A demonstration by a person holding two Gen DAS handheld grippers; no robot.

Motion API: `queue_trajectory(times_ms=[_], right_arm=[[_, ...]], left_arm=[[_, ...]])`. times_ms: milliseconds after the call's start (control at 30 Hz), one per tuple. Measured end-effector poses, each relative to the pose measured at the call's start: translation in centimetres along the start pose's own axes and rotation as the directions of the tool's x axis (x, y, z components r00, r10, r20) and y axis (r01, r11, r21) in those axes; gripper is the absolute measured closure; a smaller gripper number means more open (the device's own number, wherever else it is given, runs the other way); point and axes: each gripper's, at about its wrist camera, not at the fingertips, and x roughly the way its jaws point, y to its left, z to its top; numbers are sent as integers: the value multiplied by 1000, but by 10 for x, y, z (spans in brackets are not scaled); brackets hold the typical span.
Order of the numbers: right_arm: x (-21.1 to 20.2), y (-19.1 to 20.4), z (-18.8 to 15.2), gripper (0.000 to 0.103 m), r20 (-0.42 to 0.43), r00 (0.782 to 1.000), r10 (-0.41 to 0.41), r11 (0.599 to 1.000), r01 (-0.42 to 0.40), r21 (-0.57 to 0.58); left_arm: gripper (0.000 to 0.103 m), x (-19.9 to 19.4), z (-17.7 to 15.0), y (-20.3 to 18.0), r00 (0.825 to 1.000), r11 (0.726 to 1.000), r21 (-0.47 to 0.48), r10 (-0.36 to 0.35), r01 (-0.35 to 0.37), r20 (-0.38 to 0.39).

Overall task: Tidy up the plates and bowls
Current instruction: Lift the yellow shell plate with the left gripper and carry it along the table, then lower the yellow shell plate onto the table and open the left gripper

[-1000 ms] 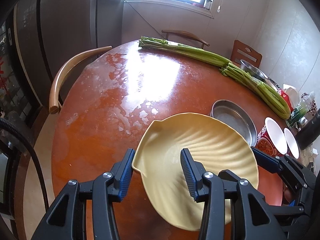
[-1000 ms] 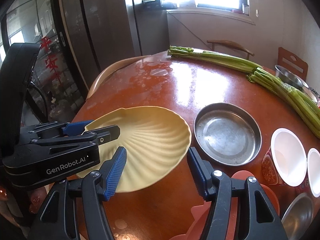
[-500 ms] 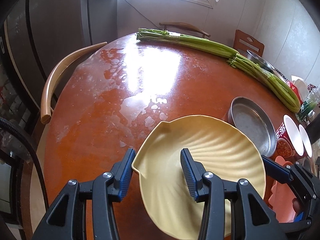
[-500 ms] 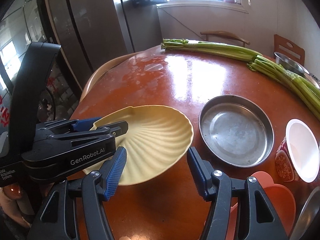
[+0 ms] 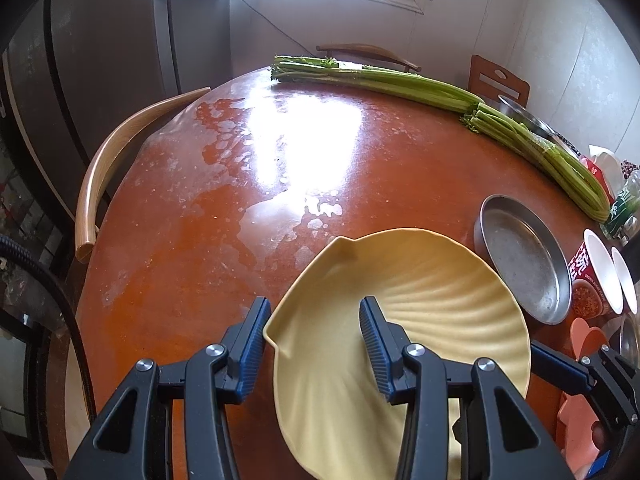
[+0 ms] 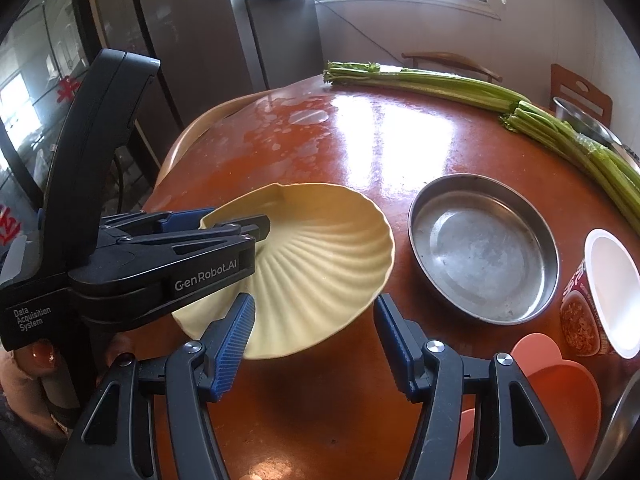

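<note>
A yellow shell-shaped plate (image 5: 420, 320) is held tilted above the round red-brown table (image 5: 248, 208). My left gripper (image 5: 314, 344) is shut on the plate's rim, one finger inside the dish and one outside; the right wrist view shows the plate (image 6: 320, 264) with this grip. My right gripper (image 6: 314, 340) is open and empty, just below the plate's near edge. A round steel dish (image 6: 484, 248) sits on the table right of the plate, also in the left wrist view (image 5: 524, 260).
Long celery bunches (image 5: 440, 92) lie along the table's far edge. Two paper cups (image 5: 600, 276) stand right of the steel dish. A pink heart-shaped plate (image 6: 560, 396) lies at near right. A steel bowl (image 6: 584, 120) sits behind the celery. Wooden chairs (image 5: 112, 160) ring the table.
The plate, held by my left gripper, has risen and shifted slightly away from the steel dish. My right gripper has stayed open just under it.
</note>
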Motion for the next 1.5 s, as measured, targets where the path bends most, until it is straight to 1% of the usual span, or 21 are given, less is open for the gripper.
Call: queue_trajectory(times_ms=[300, 433, 600, 767, 933, 1067, 1200, 1300, 1433, 1500], right_arm=[[2, 0, -8, 38, -26, 999, 20, 1000, -20, 0], [-1, -5, -12, 38, -30, 999, 29, 1000, -29, 3], [-3, -9, -12, 38, -28, 999, 33, 999, -32, 13], [-5, -11, -11, 38, -24, 999, 29, 999, -29, 24], [-14, -13, -8, 38, 7, 1000, 27, 999, -27, 30], [-26, -16, -6, 38, 38, 999, 14, 999, -16, 44], [-41, -20, -4, 38, 80, 997, 2, 998, -7, 59], [-51, -23, -3, 38, 101, 995, -4, 998, -3, 69], [-64, -27, -4, 38, 126, 992, -10, 997, 0, 82], [-73, -28, -6, 38, 139, 990, -10, 996, -3, 88]], left_arm=[[57, 2, -2, -4, 1000, 999, 23, 24, -24, 8], [57, 2, -2, -4, 1000, 1000, 25, 2, -2, 5], [56, 5, -4, -5, 1000, 1000, 26, 3, -3, -3], [56, 0, -3, -1, 1000, 1000, 18, -5, 5, 11], [52, -13, -2, 3, 999, 1000, 9, 10, -11, 33], [49, -30, -3, 6, 997, 999, -3, 33, -33, 73], [47, -50, -5, 2, 994, 1000, 2, 15, -15, 111], [47, -62, -9, -3, 992, 1000, 9, 1, -2, 126], [46, -78, -13, -13, 988, 1000, 28, -7, 3, 154], [45, -84, -15, -17, 988, 1000, 28, -5, 1, 155]])
